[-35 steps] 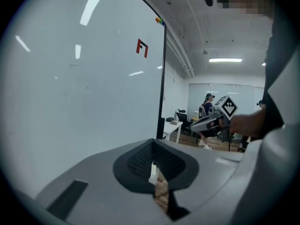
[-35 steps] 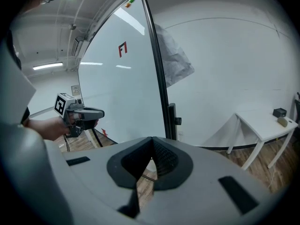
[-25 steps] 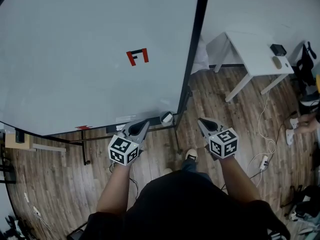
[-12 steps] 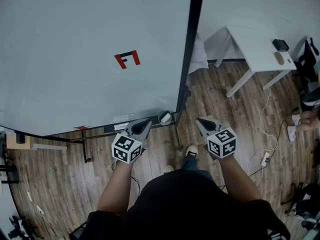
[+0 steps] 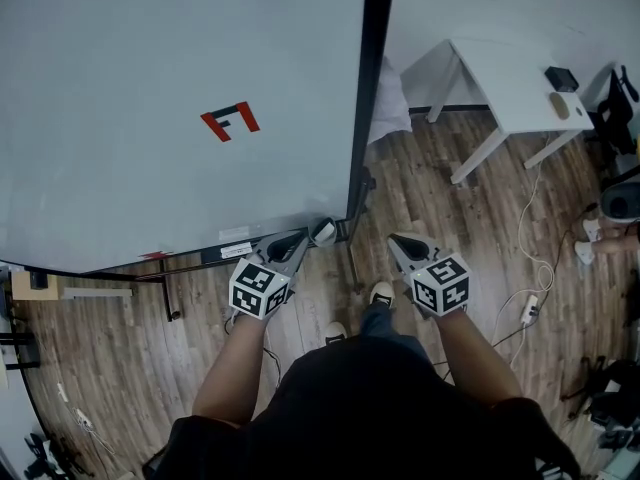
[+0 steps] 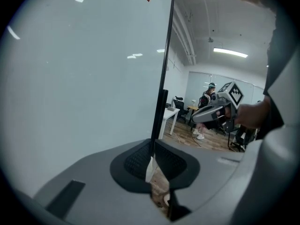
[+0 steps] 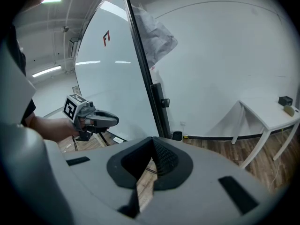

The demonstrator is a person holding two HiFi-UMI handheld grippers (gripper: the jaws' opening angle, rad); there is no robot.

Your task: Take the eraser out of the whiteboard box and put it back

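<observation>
Whiteboard box (image 5: 323, 231) just beside left claw (image 5: 302, 239)

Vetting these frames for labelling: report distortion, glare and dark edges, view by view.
Head view: evenly lit and sharp, though the wide lens bows the whiteboard along its lower edge. Left gripper view: black round vignette, and light streaks glare on the whiteboard. Right gripper view: same vignette, with the whiteboard frame curved.

Probably an office: whiteboard (image 5: 150, 68), white desk (image 5: 510, 88), chairs (image 6: 179, 101)
</observation>
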